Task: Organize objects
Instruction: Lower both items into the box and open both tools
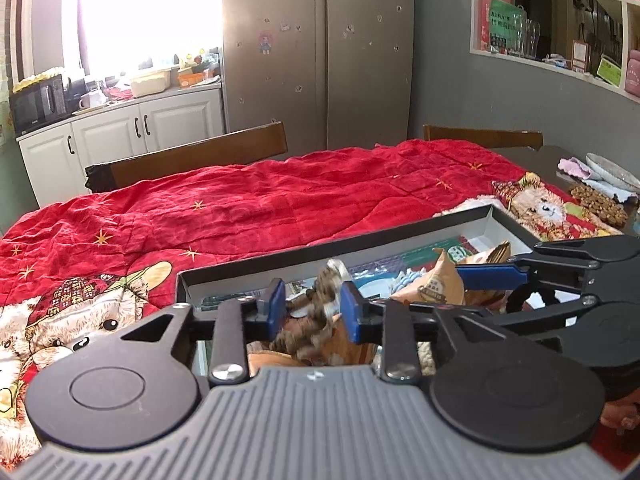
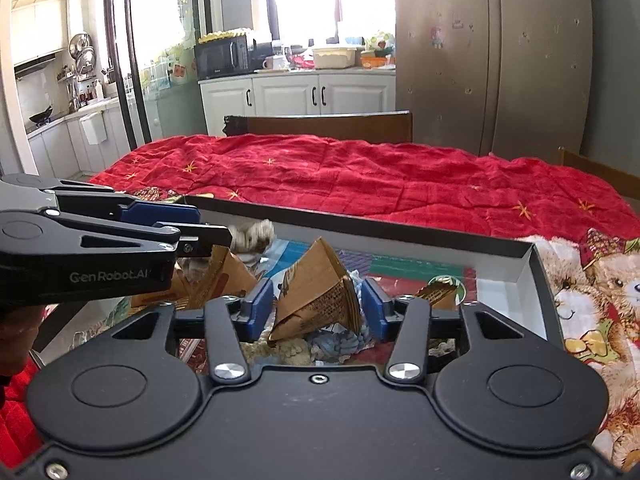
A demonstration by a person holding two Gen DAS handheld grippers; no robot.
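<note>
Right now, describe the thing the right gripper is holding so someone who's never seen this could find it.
On the red quilt sits a shallow dark box with white inner walls, full of snacks. At its near side, the right gripper is clamped on a brown paper packet. Unlike the fuzzy grey item the left gripper holds, it is stiff, cone-shaped and covered in small print.

Box on the quilt-covered worktop

A shallow box [image 2: 532, 256] lies on the quilt [image 2: 360, 184] spread over the worktop, with paper packets [image 2: 320, 292] and fuzzy items [image 2: 252, 236] in it. Chairs [image 2: 328, 126] stand behind the worktop; behind them, cabinets [image 2: 296, 94] left and a fridge [image 2: 492, 60] right.
</note>
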